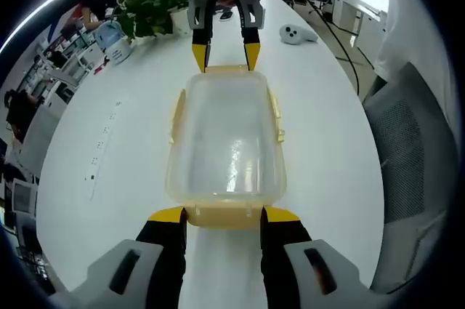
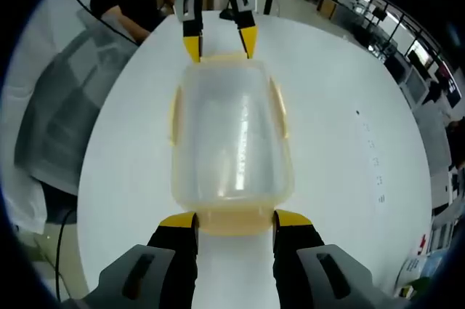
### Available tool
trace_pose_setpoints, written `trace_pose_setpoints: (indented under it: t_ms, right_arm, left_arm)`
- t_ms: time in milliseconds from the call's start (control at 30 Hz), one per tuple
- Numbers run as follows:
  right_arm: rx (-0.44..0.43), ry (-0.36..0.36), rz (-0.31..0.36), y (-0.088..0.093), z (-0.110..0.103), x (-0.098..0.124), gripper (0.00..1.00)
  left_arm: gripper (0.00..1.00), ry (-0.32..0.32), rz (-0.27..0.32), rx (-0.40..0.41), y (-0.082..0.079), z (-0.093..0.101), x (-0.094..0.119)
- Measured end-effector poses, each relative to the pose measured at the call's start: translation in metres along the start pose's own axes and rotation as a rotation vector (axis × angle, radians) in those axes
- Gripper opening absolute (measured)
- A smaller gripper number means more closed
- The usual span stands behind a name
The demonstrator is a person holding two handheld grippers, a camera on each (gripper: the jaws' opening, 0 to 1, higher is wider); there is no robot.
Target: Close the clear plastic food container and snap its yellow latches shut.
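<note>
While the clear plastic food container with yellow latches (image 1: 225, 145) sat lid-on mid white round tabletop (image 1: 330, 142), the left claw (image 1: 224, 216) and right claw (image 2: 235, 220) straddled opposite end latches, both spread. I'd squeeze evenly, keeping the box from sliding.

office | white table (image 1: 327, 142) | potted plant (image 1: 149, 7) | desks (image 2: 418, 69)

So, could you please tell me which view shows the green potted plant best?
The left gripper view: the green potted plant stands on the white table beyond the clear plastic container. The right gripper view faces the opposite way.
</note>
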State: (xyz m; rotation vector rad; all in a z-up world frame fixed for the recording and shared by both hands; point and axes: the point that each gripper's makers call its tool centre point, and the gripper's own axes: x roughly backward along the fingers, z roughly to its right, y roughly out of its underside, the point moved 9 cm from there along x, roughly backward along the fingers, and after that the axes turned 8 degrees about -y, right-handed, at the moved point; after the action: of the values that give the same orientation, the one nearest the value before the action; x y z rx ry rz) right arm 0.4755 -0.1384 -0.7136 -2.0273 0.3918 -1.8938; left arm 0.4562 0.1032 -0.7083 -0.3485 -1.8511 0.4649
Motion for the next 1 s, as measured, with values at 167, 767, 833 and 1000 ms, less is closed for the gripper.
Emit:
trace_pose_setpoints:
  t_ms: [167, 767, 833, 1000]
  right_arm:
    - [-0.004, -0.005, 0.007, 0.0020, 0.0019, 0.0001, 0.39]
    - [-0.044, -0.030, 0.035, 0.0065, 0.0064, -0.0030, 0.39]
    - [-0.049, -0.031, 0.040, 0.0070, 0.0068, -0.0030, 0.39]
    - [-0.050, -0.032, 0.041, 0.0066, 0.0080, -0.0030, 0.39]
  left_arm:
    - [0.40, 0.004, 0.001, 0.013, 0.0005, 0.0001, -0.0022]
    - [0.39, 0.027, 0.017, 0.052, 0.0069, -0.0052, -0.0095]
    - [0.39, 0.032, 0.018, 0.056, 0.0075, -0.0061, -0.0100]
    - [0.39, 0.022, 0.018, 0.040, 0.0067, -0.0076, -0.0097]
